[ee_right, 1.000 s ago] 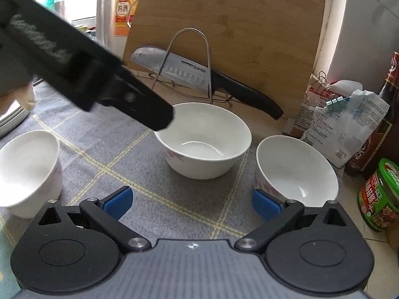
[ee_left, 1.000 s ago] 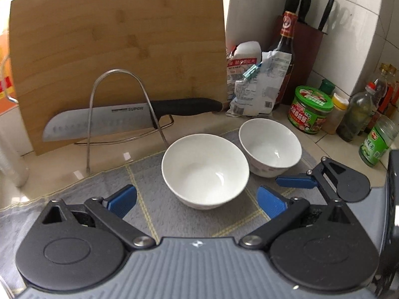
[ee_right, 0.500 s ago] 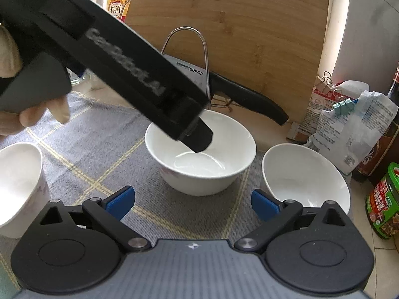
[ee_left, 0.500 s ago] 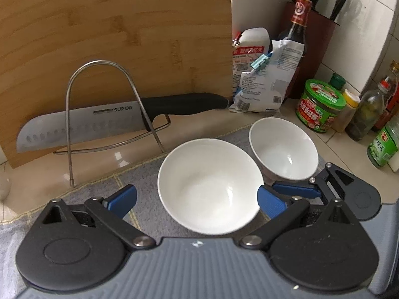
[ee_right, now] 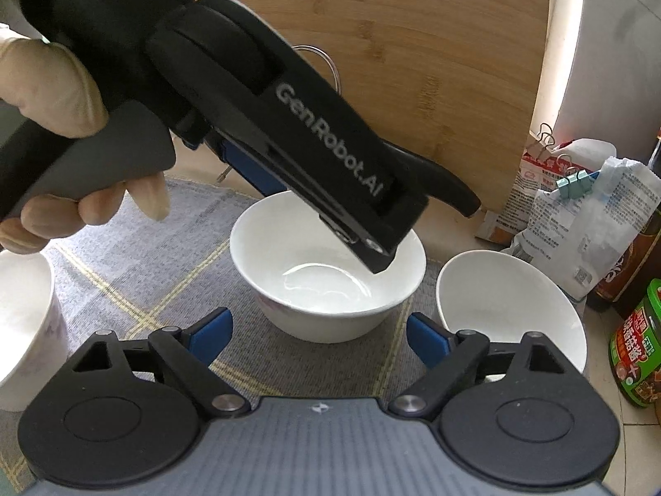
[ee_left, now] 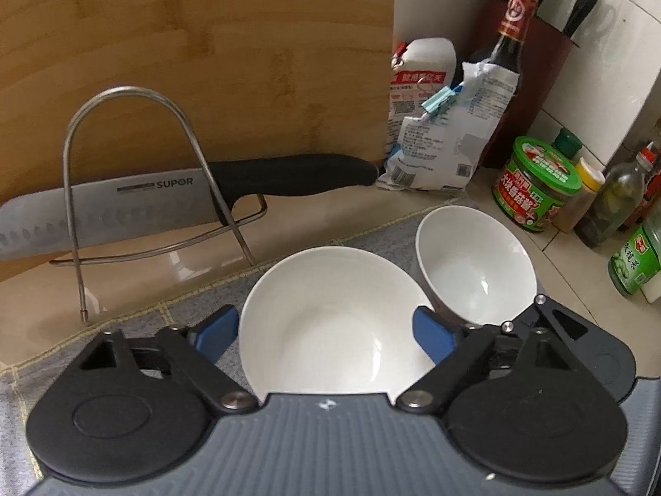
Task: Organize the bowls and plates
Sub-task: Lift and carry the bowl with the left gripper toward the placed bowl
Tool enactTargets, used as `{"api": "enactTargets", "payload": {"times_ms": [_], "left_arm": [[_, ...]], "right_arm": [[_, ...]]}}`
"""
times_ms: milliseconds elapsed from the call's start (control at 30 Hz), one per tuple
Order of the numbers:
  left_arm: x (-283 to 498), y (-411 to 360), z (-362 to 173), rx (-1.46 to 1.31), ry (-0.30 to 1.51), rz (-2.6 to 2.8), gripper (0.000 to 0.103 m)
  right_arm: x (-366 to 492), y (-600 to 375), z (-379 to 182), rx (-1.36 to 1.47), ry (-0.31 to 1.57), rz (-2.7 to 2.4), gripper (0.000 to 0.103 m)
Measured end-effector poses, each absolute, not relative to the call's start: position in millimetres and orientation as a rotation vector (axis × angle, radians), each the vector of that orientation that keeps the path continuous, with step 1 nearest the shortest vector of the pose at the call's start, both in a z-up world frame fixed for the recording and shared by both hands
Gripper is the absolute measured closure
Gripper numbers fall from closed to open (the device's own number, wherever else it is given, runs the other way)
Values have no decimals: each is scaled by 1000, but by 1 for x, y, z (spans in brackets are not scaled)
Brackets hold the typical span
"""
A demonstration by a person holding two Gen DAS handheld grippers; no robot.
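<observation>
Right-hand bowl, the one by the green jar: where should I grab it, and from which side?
Probably pinch the right-hand bowl at its near rim, one finger inside and one outside, coming down from the near side. It stands upright, mouth up and empty, so the rim is free. The green jar and the clipped bags crowd its far and right sides.

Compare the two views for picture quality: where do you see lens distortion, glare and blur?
Left wrist view: fisheye bends the cutting board edges; dark corners; soft glare on the countertop. Right wrist view: bright highlight inside the middle bowl; overexposed upper right; the close hand looks soft and blown out.
</observation>
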State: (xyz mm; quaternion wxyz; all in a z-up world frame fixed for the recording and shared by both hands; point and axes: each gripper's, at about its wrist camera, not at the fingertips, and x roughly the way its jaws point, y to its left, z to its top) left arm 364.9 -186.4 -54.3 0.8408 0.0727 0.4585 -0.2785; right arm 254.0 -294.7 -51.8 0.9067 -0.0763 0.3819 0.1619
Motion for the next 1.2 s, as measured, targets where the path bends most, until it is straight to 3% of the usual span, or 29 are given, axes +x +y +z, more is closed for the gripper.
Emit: {"api": "enactTargets", "payload": {"times_ms": [1200], "left_arm": [[375,-193,-63,178,972,-620,17]], "right_arm": [[266,-287,-55,-180,766,321,13]]}}
